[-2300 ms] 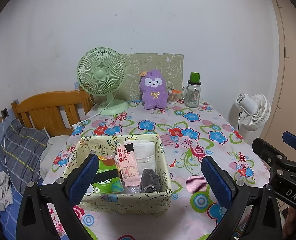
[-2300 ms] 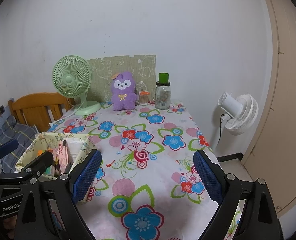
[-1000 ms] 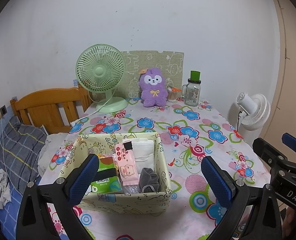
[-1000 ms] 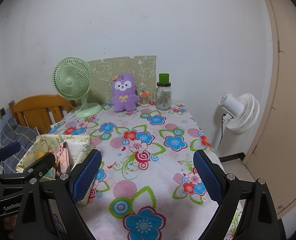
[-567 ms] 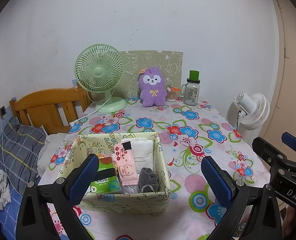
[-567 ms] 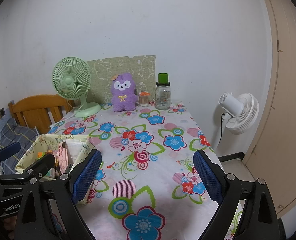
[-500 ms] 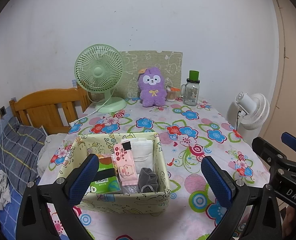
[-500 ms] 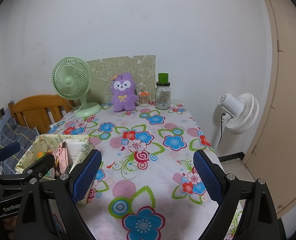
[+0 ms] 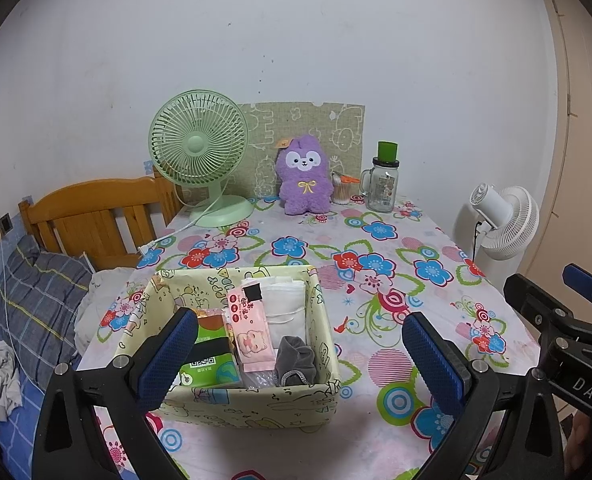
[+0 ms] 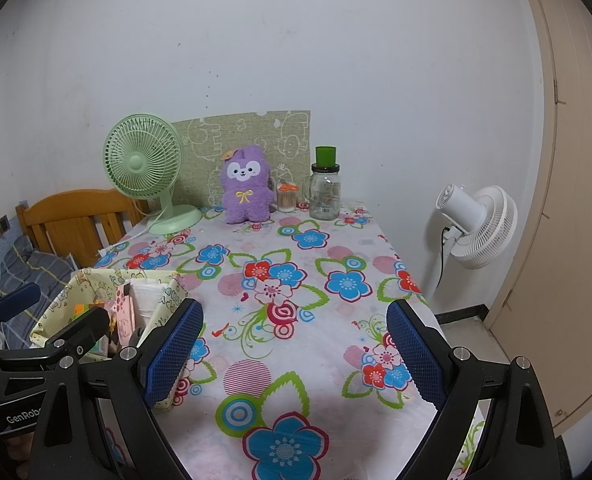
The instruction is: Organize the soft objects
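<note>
A pale yellow fabric box [image 9: 256, 402] [image 10: 164, 292] stands on the flowered tablecloth near the front left. Inside it lie a green packet [image 9: 210, 364], a pink packet [image 9: 250, 330], folded white cloth [image 9: 286, 304] and a grey sock [image 9: 296, 362]. A purple plush toy [image 9: 305, 180] [image 10: 246, 186] sits upright at the table's far edge. My left gripper [image 9: 300, 358] hangs open over the box's near side, holding nothing. My right gripper [image 10: 296, 356] is open above the bare tablecloth to the box's right.
A green desk fan [image 9: 200, 156] and a glass jar with a green cap [image 9: 384, 184] flank the plush at the back. A white floor fan [image 10: 474, 220] stands off the table's right side. A wooden bed headboard [image 9: 92, 216] and bedding lie to the left.
Both grippers have drawn back slightly from the table and stay open. The box and its contents have not moved.
</note>
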A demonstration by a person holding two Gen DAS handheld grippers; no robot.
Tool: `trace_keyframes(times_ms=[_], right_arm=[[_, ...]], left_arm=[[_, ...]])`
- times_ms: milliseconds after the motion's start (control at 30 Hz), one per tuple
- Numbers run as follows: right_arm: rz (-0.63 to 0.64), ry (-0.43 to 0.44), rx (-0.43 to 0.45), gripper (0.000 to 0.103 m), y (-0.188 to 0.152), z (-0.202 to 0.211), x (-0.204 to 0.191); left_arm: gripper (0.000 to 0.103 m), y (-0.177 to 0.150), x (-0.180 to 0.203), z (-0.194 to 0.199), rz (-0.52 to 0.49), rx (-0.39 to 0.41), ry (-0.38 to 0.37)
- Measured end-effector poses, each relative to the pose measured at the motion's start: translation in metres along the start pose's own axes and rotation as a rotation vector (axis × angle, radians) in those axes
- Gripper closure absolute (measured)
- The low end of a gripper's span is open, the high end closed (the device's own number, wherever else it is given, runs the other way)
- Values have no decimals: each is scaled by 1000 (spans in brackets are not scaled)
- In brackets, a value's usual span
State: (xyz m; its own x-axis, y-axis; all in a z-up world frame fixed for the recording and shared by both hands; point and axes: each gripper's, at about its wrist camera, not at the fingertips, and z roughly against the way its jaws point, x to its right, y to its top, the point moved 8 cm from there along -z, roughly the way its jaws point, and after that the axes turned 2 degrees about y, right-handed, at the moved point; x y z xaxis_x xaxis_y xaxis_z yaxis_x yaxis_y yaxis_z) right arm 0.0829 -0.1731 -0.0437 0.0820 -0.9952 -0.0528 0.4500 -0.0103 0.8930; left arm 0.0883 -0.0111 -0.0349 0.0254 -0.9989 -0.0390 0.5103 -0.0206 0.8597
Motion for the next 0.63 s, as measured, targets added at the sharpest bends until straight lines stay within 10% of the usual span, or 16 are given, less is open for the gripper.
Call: trace_keyframes(times_ms=[633], right_arm=[[-1, -1, 2, 8, -1, 0, 3]], left_arm=[[0, -1, 3, 0, 0, -1, 1]])
